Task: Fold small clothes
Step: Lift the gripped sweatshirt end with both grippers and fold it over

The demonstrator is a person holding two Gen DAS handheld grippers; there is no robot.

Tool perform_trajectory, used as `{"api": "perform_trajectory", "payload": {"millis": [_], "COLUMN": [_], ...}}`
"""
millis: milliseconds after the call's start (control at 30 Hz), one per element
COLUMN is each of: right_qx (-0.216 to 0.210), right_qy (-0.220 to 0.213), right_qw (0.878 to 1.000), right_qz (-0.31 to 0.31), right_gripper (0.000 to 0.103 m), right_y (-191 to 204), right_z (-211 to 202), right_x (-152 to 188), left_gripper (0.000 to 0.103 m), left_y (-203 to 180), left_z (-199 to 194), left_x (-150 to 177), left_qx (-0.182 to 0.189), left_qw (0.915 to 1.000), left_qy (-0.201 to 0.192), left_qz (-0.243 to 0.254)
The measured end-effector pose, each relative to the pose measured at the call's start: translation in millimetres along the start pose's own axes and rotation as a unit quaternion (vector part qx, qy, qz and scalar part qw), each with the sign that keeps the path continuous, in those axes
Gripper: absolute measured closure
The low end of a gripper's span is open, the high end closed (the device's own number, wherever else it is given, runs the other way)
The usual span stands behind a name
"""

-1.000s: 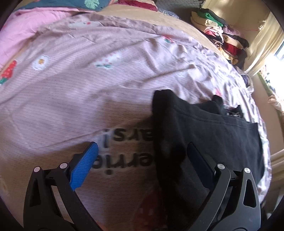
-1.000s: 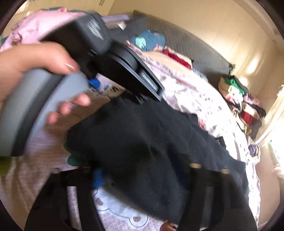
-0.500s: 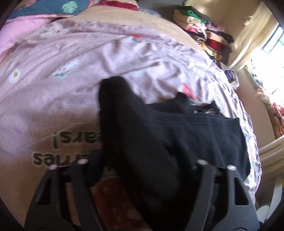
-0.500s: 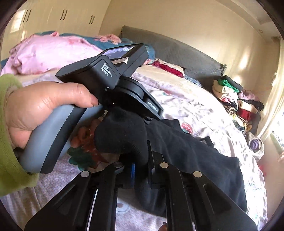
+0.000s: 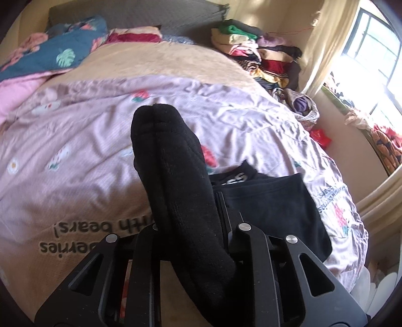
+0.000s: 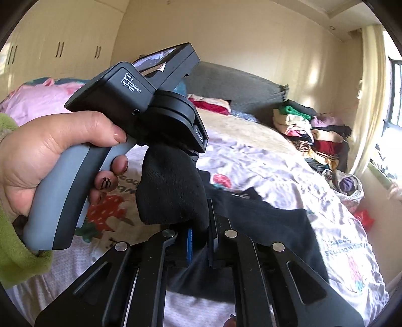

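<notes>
A black garment [image 5: 173, 176] lies on the lilac printed bedsheet [image 5: 75, 130], and one edge of it is lifted. In the left wrist view that edge rises as a thick fold between the fingers of my left gripper [image 5: 191, 218], whose jaws are closing tight on it. My right gripper [image 6: 199, 239] is shut on the same black garment [image 6: 173, 191] just beside, with cloth pinched between its blue pads [image 6: 189, 245]. The right wrist view also shows the left gripper's body [image 6: 150, 108] held in a hand [image 6: 50, 156] with a green sleeve, close above the bunched cloth.
A stack of folded clothes [image 5: 258, 55] sits at the far right of the bed by the grey headboard [image 5: 150, 15]. Pink and teal bedding [image 5: 50, 55] is heaped at the far left. A curtain and a bright window [image 5: 364, 50] are on the right.
The left jaws went from wide open around the garment's edge to closed on it. The right gripper pinched the cloth too. Both rose, lifting the black edge off the sheet.
</notes>
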State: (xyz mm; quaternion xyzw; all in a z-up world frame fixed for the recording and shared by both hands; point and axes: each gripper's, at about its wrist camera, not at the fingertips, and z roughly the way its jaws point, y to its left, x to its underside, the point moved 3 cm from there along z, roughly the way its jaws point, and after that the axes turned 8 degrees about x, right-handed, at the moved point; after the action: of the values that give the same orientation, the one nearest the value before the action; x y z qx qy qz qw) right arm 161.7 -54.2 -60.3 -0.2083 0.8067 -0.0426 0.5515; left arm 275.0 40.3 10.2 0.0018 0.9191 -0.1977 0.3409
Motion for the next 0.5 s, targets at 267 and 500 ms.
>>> {"api": "perform_trajectory", "payload": {"millis": [267, 500], "right_qx": [0.022, 0.033], "right_qy": [0.001, 0.015], "right_qw": [0.999, 0.997], "right_qz": [0.032, 0.071], "right_gripper": [0.096, 0.096], "right_y": [-44, -81], "right_z": [-5, -1], "right_x": [10, 26], "left_gripper": [0.09, 0.09], "left_y": [-47, -85], "left_z": [12, 34], "left_x": [-7, -8], "left_qx": [0.007, 0.015], "left_qw": [0.9995, 0.9988], "left_qy": [-0.001, 0.009], "left_qz": [0.029, 0.045]}}
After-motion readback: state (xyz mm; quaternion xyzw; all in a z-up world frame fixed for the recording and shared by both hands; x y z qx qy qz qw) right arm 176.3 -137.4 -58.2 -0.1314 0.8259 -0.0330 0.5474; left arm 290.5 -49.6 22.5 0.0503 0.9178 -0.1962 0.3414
